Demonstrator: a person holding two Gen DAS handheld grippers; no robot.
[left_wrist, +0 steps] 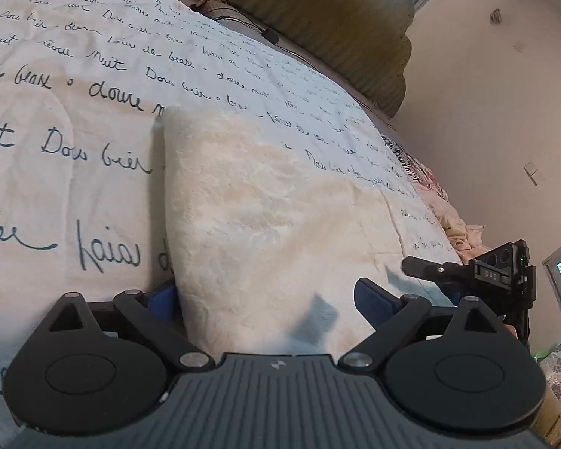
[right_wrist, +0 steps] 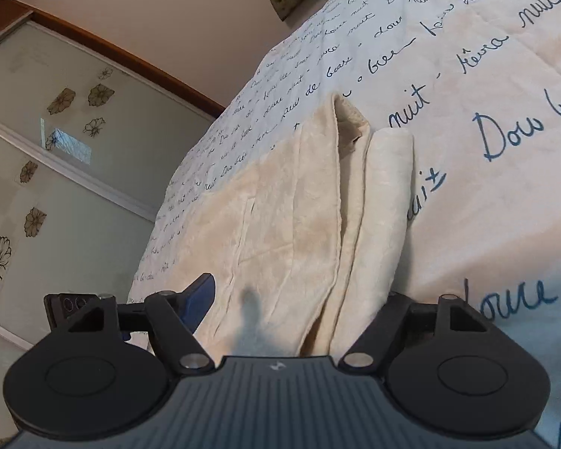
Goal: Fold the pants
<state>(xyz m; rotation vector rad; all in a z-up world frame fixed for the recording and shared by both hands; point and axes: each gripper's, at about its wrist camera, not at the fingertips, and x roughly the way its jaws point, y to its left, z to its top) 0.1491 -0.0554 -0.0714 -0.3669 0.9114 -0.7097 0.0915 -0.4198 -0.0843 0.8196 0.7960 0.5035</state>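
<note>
The cream pants (left_wrist: 273,202) lie folded lengthwise on the bed, on a white bedspread (left_wrist: 74,119) printed with dark cursive script. In the right wrist view the pants (right_wrist: 280,232) show stacked layers, with a folded edge and an open hem at the far end.

The left claw (left_wrist: 269,299) stands with its jaws wide apart at the near end of the pants. The cloth lies between the blue pads (left_wrist: 374,297) without either pad pressing on it.

The right claw (right_wrist: 291,299) is also open, straddling the near end of the pants. Only its left blue pad (right_wrist: 200,299) shows; the other is hidden behind the cloth. No grip is seen.

The right claw also appears in the left wrist view, at the right edge of the pants. A green padded headboard (left_wrist: 318,18) stands beyond the bed. A wardrobe door with flower decals (right_wrist: 56,149) stands beside it.
</note>
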